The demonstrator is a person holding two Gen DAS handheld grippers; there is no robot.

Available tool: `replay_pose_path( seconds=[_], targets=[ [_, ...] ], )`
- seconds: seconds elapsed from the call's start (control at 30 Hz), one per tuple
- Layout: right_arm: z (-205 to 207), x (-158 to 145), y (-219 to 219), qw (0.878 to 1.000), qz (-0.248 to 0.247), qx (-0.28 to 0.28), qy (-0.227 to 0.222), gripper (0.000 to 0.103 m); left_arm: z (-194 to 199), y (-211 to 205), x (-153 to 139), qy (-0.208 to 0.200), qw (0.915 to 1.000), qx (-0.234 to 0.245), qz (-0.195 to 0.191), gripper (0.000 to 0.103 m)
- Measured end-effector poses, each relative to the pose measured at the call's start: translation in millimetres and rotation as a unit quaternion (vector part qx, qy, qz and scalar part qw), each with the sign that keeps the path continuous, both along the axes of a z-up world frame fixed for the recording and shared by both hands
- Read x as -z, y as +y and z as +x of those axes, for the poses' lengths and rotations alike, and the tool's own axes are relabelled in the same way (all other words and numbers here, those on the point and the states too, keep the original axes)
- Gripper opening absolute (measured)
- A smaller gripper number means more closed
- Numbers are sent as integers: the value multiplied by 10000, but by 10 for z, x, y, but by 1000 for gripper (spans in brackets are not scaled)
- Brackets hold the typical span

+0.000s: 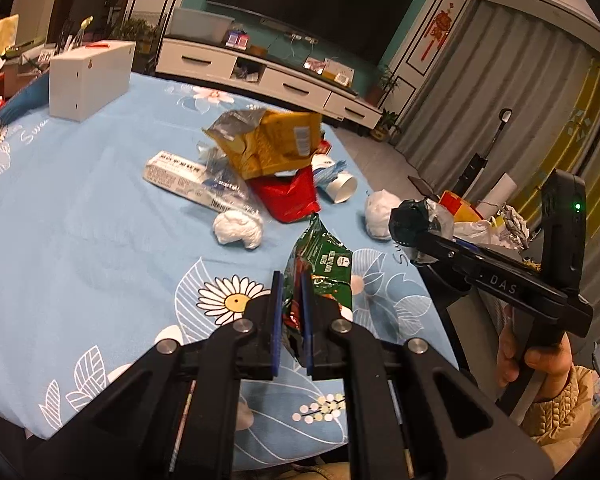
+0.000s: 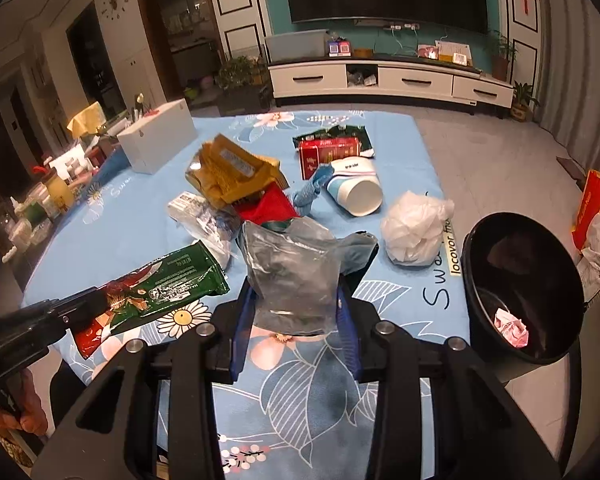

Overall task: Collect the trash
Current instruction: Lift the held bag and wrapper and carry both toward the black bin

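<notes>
Your left gripper (image 1: pixel 291 312) is clamped on the green snack wrapper (image 1: pixel 320 268), lifted above the table; your right gripper (image 2: pixel 296 312) pinches a crumpled clear plastic bag (image 2: pixel 292 276). Both should be featherlight, limp and slick, so keep hold at the bunched part (loose ends may slip). The black bin (image 2: pixel 524 280), right of your right gripper, holds a pink scrap.

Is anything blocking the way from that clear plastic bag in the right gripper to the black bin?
Nothing visible. The clear plastic bag hangs above the table, and the black bin stands open just past the table's edge.
</notes>
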State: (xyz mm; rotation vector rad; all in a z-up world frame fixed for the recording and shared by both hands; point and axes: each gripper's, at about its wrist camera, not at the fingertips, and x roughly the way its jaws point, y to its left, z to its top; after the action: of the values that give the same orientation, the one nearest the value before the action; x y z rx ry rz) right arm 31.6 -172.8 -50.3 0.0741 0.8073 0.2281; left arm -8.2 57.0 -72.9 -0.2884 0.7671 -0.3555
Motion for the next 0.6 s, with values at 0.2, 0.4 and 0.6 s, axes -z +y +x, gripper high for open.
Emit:
replay_pose_path(
  seconds=[0.2,0.4,0.6],
  targets=[
    [-38,-72,-57,9999,67,40,-80,39,-70,-40,-131,-180,9998,-9,33,10],
    [-64,-133,-123,9997,138,80,-175,39,-91,-86,-222,-315,9995,24,62,10],
    [-75,-138,-177,9995,221,107,-196,39,-104,-152,-310,-447,9989,80,109,10]
  ],
)
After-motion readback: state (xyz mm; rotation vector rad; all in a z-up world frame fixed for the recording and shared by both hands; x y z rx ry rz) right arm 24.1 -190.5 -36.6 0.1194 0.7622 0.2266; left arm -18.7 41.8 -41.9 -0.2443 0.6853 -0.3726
